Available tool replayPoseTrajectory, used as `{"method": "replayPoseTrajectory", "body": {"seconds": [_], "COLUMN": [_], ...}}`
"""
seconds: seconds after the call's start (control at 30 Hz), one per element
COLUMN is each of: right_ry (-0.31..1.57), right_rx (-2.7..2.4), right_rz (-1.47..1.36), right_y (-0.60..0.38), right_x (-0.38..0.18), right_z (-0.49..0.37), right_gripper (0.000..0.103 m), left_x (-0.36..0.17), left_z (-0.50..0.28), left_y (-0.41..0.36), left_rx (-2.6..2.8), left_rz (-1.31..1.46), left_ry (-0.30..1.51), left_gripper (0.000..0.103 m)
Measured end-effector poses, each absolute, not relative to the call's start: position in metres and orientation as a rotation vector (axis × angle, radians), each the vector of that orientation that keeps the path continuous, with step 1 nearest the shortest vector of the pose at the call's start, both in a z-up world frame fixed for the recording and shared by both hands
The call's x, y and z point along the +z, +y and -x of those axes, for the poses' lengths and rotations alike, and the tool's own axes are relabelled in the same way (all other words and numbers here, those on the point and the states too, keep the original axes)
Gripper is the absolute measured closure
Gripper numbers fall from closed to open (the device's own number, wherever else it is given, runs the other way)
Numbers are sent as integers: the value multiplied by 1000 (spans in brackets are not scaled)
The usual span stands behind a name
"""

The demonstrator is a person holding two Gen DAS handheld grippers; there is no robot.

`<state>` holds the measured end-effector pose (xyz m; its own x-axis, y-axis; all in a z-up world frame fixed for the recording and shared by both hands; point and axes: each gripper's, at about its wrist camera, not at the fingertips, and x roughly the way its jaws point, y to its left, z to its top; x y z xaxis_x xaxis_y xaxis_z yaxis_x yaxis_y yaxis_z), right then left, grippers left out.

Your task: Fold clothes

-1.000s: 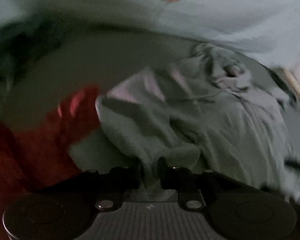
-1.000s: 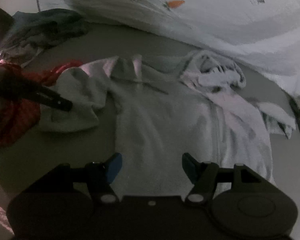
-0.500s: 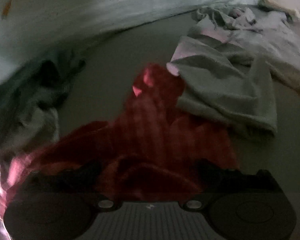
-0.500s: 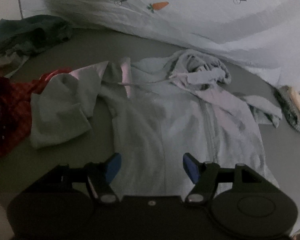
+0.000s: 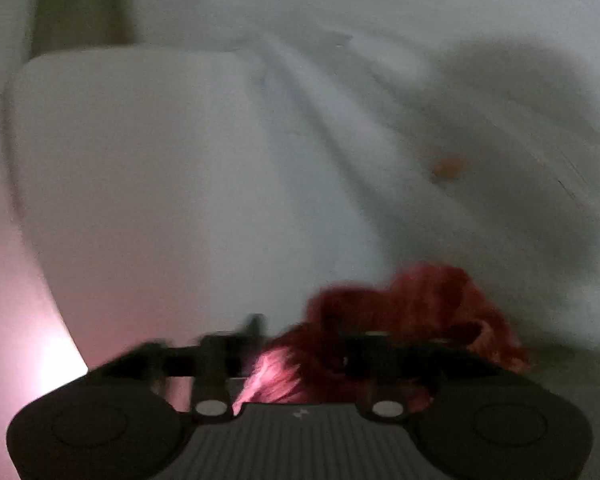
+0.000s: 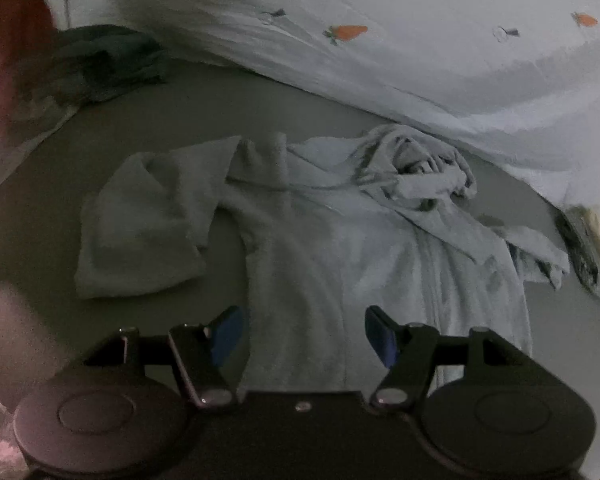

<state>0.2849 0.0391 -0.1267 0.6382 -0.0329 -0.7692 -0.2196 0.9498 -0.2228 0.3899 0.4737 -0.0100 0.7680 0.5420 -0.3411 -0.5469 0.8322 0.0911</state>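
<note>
A light grey fleece hoodie (image 6: 340,248) lies spread on the grey bed surface (image 6: 180,120), its left sleeve (image 6: 140,232) bunched to the left. My right gripper (image 6: 302,334) is open and empty just above the hoodie's lower hem. In the left wrist view, which is blurred, my left gripper (image 5: 300,344) has a red garment (image 5: 400,320) bunched between and over its fingers, lifted against the white bedding (image 5: 340,120). A blurred red patch (image 6: 8,40) at the far left of the right wrist view looks like that garment.
A white duvet with carrot prints (image 6: 420,40) lies along the back. A dark clothes pile (image 6: 100,64) sits at the back left. More clothes (image 6: 588,248) lie at the right edge. A white pillow or headboard (image 5: 120,180) fills the left wrist view.
My left gripper let go of the grey sleeve, moved left onto the red garment and has lifted it off the bed. My right gripper has stayed open over the hoodie's hem.
</note>
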Motion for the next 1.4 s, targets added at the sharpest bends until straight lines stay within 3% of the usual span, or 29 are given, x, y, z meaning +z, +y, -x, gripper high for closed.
{"method": "replayPoseTrajectory", "body": {"seconds": [0.1, 0.33, 0.47, 0.53, 0.57, 0.6, 0.63, 0.67, 0.8, 0.9, 0.97, 1.0, 1.07, 1.17, 1.23, 1.4], "right_ry": [885, 898, 902, 907, 908, 907, 907, 906, 915, 925, 928, 930, 935, 934, 929, 937], "right_rx": [83, 34, 14, -3, -14, -27, -39, -51, -95, -108, -110, -108, -101, -97, -99, -176], "right_rz": [276, 248, 238, 230, 224, 216, 205, 194, 137, 104, 99, 95, 86, 87, 89, 29], "right_y": [33, 19, 9, 2, -2, -7, -11, -15, -31, -39, -40, -40, -40, -39, -40, -66], "right_x": [-127, -128, -129, -130, -131, -131, -130, -130, -133, -136, -138, -138, -140, -138, -137, -138], "right_z": [-287, -280, -273, -269, -268, -266, -265, -264, -262, -262, -262, -262, -263, -263, -263, -266], "right_gripper": [34, 34, 33, 33, 33, 33, 33, 33, 33, 33, 33, 33, 33, 33, 33, 31], "left_x": [-26, -143, -191, -200, -204, -208, -204, -198, -144, -87, -62, -54, -45, -42, -55, -111], "left_z": [-389, -358, -334, -335, -337, -338, -342, -347, -375, -400, -414, -418, -420, -408, -398, -366], "left_y": [440, 221, 147, 146, 148, 150, 153, 161, 213, 284, 336, 355, 376, 378, 356, 271], "left_rx": [429, -322, -496, -502, -501, -500, -462, -412, -197, 107, 358, 471, 572, 519, 424, 159], "left_rz": [77, -191, -485, -496, -494, -492, -480, -463, -304, -101, 43, 74, 94, 120, 91, 31], "left_ry": [420, 772, 802, 802, 801, 801, 814, 822, 747, 644, 598, 574, 561, 546, 593, 816], "left_gripper": [14, 13, 9, 8, 17, 34, 73, 88, 92, 91, 81, 74, 40, 28, 21, 21]}}
